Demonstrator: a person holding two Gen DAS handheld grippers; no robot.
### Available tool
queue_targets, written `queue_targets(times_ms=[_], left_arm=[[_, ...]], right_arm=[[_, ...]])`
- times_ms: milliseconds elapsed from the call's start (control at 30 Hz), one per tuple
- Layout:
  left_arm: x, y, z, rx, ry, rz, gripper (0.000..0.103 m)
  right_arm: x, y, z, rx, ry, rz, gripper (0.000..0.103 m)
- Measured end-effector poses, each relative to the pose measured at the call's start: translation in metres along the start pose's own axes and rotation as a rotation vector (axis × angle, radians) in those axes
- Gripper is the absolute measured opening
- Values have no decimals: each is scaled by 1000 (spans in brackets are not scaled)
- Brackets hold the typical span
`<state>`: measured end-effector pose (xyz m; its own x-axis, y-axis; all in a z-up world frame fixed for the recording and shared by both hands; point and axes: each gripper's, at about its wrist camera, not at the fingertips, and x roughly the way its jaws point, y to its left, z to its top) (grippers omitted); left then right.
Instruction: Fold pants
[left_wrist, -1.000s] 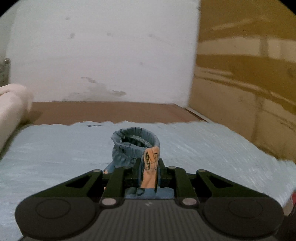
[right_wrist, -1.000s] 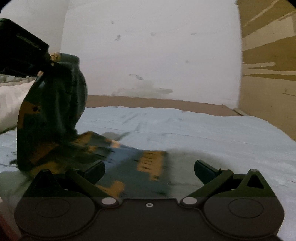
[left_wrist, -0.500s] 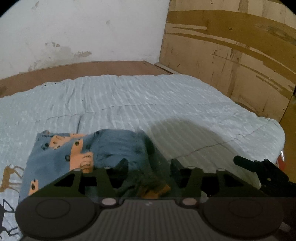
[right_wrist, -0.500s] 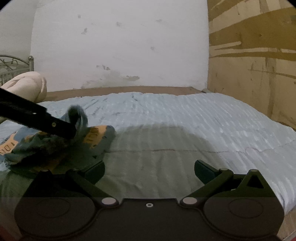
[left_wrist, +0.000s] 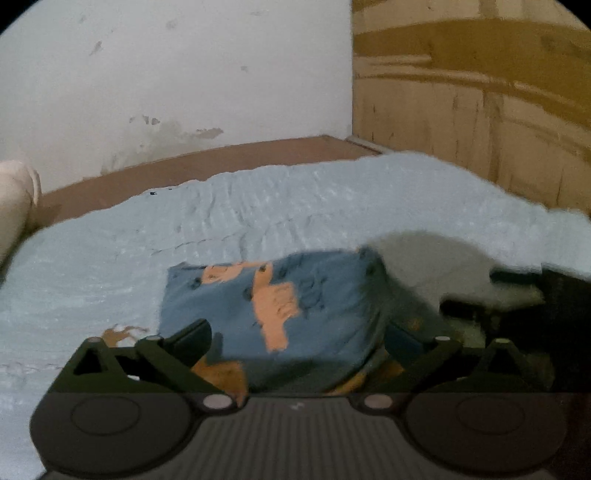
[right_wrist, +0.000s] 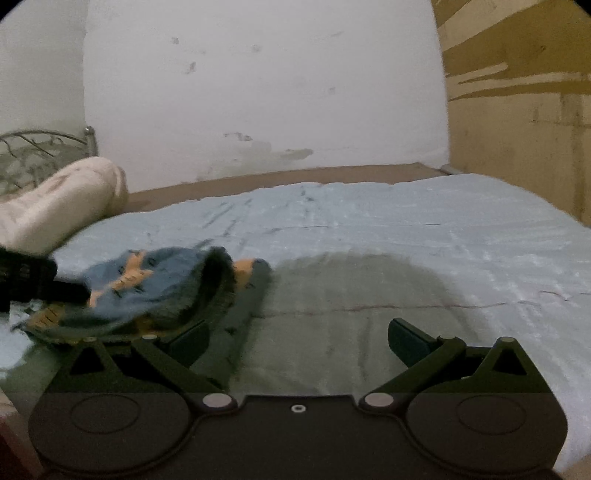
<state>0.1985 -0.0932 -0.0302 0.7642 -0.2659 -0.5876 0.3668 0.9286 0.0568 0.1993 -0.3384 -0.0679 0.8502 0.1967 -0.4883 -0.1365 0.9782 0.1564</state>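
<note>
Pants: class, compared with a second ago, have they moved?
Yes. The pants, then hanging from the left claw before the white wall, now lie low on the blue bedspread.

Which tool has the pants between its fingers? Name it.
The left tool: the blue pants lie between its open fingers. The right tool, also open, frames only bedspread, with the pants to its left.

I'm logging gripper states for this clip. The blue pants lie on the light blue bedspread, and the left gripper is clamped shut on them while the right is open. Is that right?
Not quite. The left gripper is open, not clamped: the left wrist view shows its fingers spread wide over the pants. The rest stands: they lie on the light blue bedspread, and the right gripper is open.
</note>
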Motion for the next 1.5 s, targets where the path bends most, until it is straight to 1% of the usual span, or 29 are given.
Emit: queue_targets(times_ms=[100, 167, 233, 267, 333, 400, 433, 467, 500, 533, 567, 600, 633, 667, 700, 733, 800, 900, 1033, 1100, 1167, 1233, 1267, 1367, 1400, 1433, 1467, 1500], left_arm=[[-1, -7, -7, 67, 6, 15, 100], [0, -14, -8, 104, 8, -2, 92], [3, -21, -7, 135, 14, -32, 76], [5, -24, -6, 147, 18, -46, 73], [11, -31, -5, 172, 25, -82, 57], [17, -38, -2, 201, 43, -112, 52], [19, -41, -1, 215, 45, -119, 50], [21, -44, -2, 225, 49, -125, 49], [24, -47, -2, 235, 56, -130, 45], [26, -49, -2, 240, 61, -136, 40], [27, -50, -4, 241, 65, -143, 37], [28, -51, -4, 240, 70, -149, 31], [30, -52, -4, 239, 74, -149, 22], [31, -52, -4, 238, 80, -145, 18], [31, -51, -3, 233, 84, -142, 10], [32, -50, -2, 219, 84, -141, 5], [30, -46, 0, 193, 82, -153, 3], [24, -43, 3, 178, 72, -169, 1], [10, -41, 8, 154, 47, -205, 1], [9, -42, 9, 149, 47, -224, 1], [13, -45, 6, 159, 64, -235, 1], [20, -47, 2, 160, 88, -238, 2], [23, -47, 0, 156, 101, -242, 2], [21, -43, -2, 119, 101, -256, 8], [19, -40, -1, 105, 98, -258, 16], [17, -38, 0, 94, 96, -262, 33], [15, -36, 0, 81, 92, -258, 44], [13, -34, 2, 65, 83, -245, 62]], right_arm=[[11, -1, 14, 20, 33, 77, 102], [18, -1, 23, 39, 51, 131, 102], [25, 2, 32, 46, 50, 172, 100], [28, 4, 37, 44, 47, 190, 95], [36, 9, 44, 43, 53, 220, 90], [46, 11, 49, 56, 66, 237, 81], [50, 11, 50, 63, 74, 240, 78], [54, 11, 52, 69, 80, 242, 73], [58, 11, 53, 75, 86, 244, 68], [62, 11, 54, 81, 94, 243, 65], [66, 10, 54, 88, 105, 245, 59], [69, 10, 54, 96, 117, 249, 54], [72, 9, 53, 100, 127, 252, 51], [74, 9, 52, 104, 136, 257, 42], [75, 9, 51, 108, 143, 265, 32], [77, 9, 51, 112, 147, 273, 27], [75, 11, 51, 109, 140, 274, 15], [66, 10, 55, 118, 112, 282, 11], [49, 8, 60, 129, 82, 263, 11], [41, 6, 60, 128, 77, 240, 11], [39, 4, 57, 124, 89, 220, 11], [44, 4, 50, 112, 123, 193, 12], [46, 4, 47, 104, 138, 181, 13], [45, 5, 41, 90, 140, 160, 21], [43, 5, 41, 88, 135, 150, 26], [41, 6, 41, 84, 128, 142, 28], [39, 7, 41, 79, 121, 133, 31], [37, 8, 41, 72, 115, 123, 40]])
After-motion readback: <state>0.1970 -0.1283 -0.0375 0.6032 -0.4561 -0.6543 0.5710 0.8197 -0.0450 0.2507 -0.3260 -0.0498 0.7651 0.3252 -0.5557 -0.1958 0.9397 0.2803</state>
